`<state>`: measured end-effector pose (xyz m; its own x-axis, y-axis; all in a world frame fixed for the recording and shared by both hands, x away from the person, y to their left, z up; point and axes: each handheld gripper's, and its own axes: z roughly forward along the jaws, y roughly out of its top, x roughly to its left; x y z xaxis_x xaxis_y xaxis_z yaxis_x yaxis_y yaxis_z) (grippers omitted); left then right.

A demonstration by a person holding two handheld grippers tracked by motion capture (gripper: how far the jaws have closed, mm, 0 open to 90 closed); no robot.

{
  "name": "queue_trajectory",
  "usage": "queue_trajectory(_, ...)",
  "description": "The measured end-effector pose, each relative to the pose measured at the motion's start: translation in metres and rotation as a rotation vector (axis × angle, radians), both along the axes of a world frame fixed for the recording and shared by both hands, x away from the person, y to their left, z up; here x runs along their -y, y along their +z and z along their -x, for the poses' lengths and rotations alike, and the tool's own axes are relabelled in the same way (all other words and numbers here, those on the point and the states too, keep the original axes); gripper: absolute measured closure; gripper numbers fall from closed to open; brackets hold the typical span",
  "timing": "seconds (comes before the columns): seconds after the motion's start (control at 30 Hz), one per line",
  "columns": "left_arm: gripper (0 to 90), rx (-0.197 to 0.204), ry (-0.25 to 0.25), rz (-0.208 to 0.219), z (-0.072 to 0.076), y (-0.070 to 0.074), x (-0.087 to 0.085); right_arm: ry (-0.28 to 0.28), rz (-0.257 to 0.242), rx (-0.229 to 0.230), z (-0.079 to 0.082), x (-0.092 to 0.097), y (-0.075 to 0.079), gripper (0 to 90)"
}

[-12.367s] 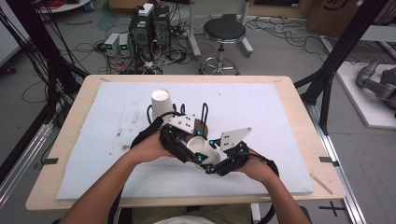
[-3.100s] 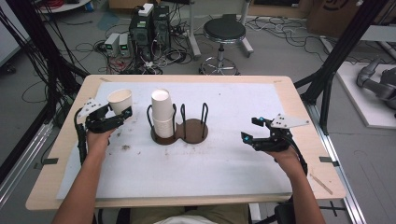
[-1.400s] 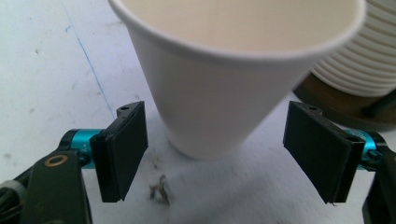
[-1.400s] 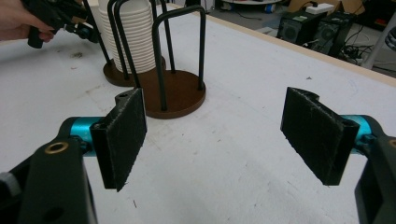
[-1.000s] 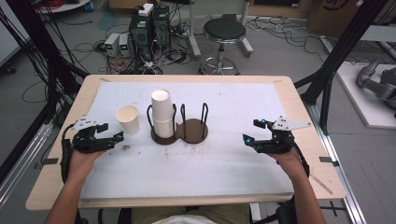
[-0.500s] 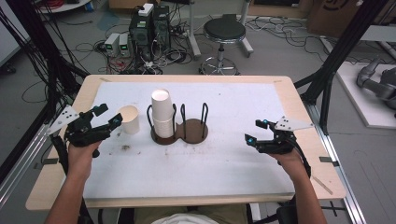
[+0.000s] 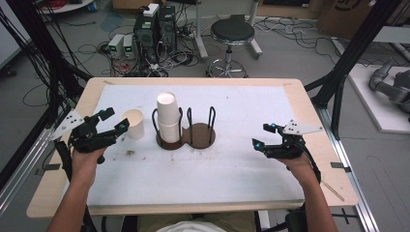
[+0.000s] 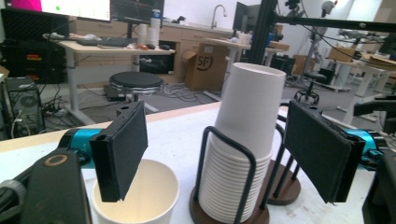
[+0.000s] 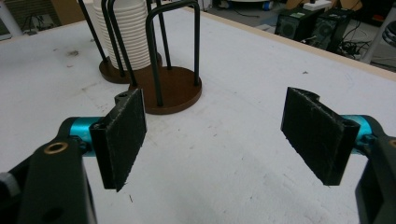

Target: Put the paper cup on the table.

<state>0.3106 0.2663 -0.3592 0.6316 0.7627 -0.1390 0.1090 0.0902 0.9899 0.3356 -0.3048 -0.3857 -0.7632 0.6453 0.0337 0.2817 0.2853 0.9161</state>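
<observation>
A single white paper cup (image 7: 133,123) (image 8: 135,196) stands upright on the white mat, just left of a dark two-ring wire cup holder (image 7: 186,130) (image 9: 159,88). The holder's left ring carries a stack of white cups (image 7: 168,116) (image 8: 243,149); its right ring has nothing in it. My left gripper (image 7: 112,121) (image 8: 219,154) hovers open just left of the single cup, with nothing between its pads. My right gripper (image 7: 263,137) (image 9: 215,140) is open over the mat at the right, well apart from the holder, pointing toward it.
The white mat (image 7: 232,159) covers most of the wooden table (image 7: 309,101). A small dark stain (image 7: 129,152) marks the mat near the left hand. Beyond the table's far edge stand a stool (image 7: 232,34) and computers (image 7: 154,24) on the floor.
The left gripper, which earlier set the single cup down left of the holder, has drawn back and turned slightly toward the cup. The right gripper has stayed almost still.
</observation>
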Motion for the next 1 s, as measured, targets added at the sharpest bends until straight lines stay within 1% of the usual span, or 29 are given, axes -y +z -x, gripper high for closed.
queue_trajectory(0.07, 21.9, 0.008, -0.017, -0.004, 0.001, 0.003, 0.005, -0.001, 0.004, 0.001, 0.0, 0.0, 0.0, 22.8)
queue_trajectory(0.17, 21.5, 0.017, -0.051, -0.009, 0.001, 0.008, 0.012, -0.009, 0.019, 0.013, 0.0, 0.0, 0.002, 22.8)
queue_trajectory(0.27, 21.5, 0.025, -0.095, -0.028, 0.0, 0.014, 0.023, -0.027, 0.028, 0.026, 0.002, 0.002, 0.005, 22.2)
queue_trajectory(0.33, 21.4, 0.027, -0.124, -0.035, -0.001, 0.015, 0.031, -0.043, 0.033, 0.031, 0.001, 0.004, 0.006, 22.1)
queue_trajectory(0.4, 21.2, 0.025, -0.142, -0.042, -0.002, 0.015, 0.035, -0.056, 0.042, 0.03, 0.001, 0.004, 0.006, 22.1)
queue_trajectory(0.63, 21.2, 0.025, -0.152, -0.046, -0.002, 0.012, 0.037, -0.078, 0.07, 0.03, 0.002, 0.004, 0.006, 22.1)
queue_trajectory(0.77, 21.2, 0.022, -0.162, -0.055, -0.001, 0.01, 0.04, -0.085, 0.068, 0.032, 0.004, 0.004, 0.007, 22.1)
queue_trajectory(0.9, 21.3, 0.026, -0.175, -0.087, -0.002, 0.011, 0.046, -0.094, 0.057, 0.033, 0.005, 0.006, 0.007, 22.1)
queue_trajectory(1.0, 21.2, 0.024, -0.177, -0.089, -0.002, 0.01, 0.047, -0.096, 0.056, 0.031, 0.004, 0.006, 0.007, 22.1)
